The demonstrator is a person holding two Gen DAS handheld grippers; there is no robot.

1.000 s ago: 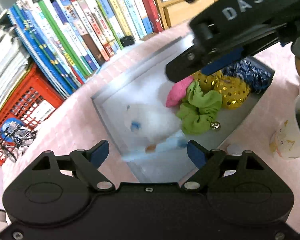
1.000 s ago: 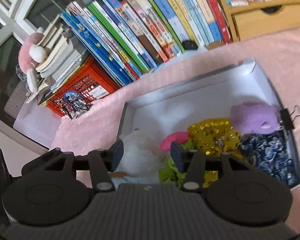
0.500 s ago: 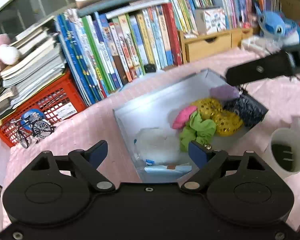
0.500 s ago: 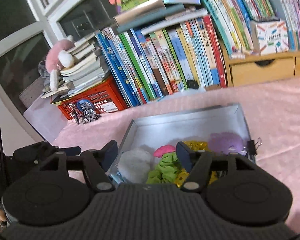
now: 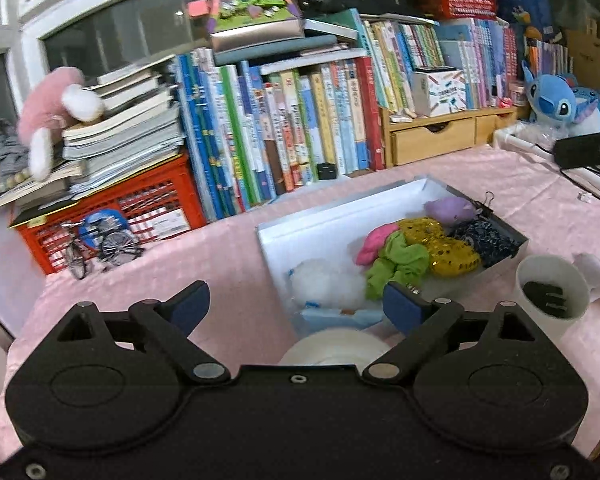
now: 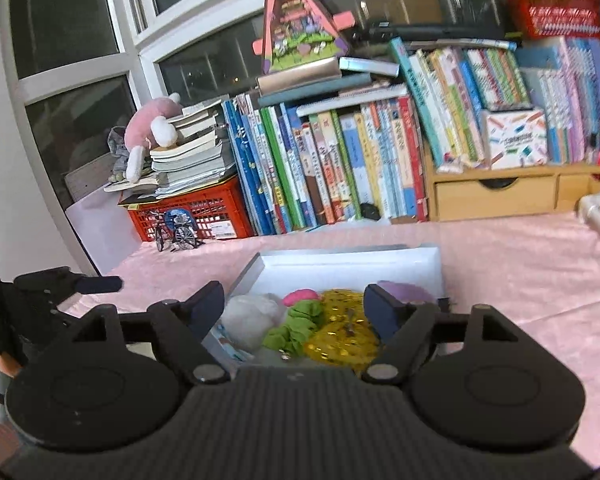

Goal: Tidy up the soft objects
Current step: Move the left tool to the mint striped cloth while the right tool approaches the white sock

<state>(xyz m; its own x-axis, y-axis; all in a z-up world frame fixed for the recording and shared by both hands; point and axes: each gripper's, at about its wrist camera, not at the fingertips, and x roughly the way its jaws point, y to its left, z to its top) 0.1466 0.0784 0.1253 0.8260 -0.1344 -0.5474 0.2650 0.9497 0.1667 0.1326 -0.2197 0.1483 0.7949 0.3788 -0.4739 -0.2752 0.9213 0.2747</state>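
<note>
**A:** Which step would you say is in hand?

**B:** I judge it the tail end of the sorting. The soft things lie together in the shallow tray [image 5: 392, 196] on the pink tabletop [image 5: 220, 264], and neither tool carries anything. The left gripper [image 5: 296, 304] has its fingers spread wide with nothing between them; the right gripper [image 6: 294, 306] likewise, fingers apart and empty, held over the near edge of the tray.

**A:** What is in the tray?

**B:** A white fluffy toy [image 5: 326, 282] at the near left end, a pink piece [image 5: 372, 242] touching a crumpled green scrunchie [image 5: 398, 264], beside that a gold sequinned scrunchie [image 5: 444, 248], then a dark blue patterned one [image 5: 484, 240] and a lilac plush [image 5: 448, 210] at the far right corner, where a binder clip grips the rim. They are bunched towards the right, overlapping.

**A:** And the next move?

**B:** Probably a check for stragglers. Just under the left gripper sits a pale rounded thing [image 5: 336, 346], outside the tray; it may be another soft item, but it is half hidden and I cannot tell. If it is, the left gripper needs to drop low, close gently on it and lift it over the rim. The white cup [image 5: 552, 292] stands near the tray's right end, so a wide swing there risks knocking it.
</note>
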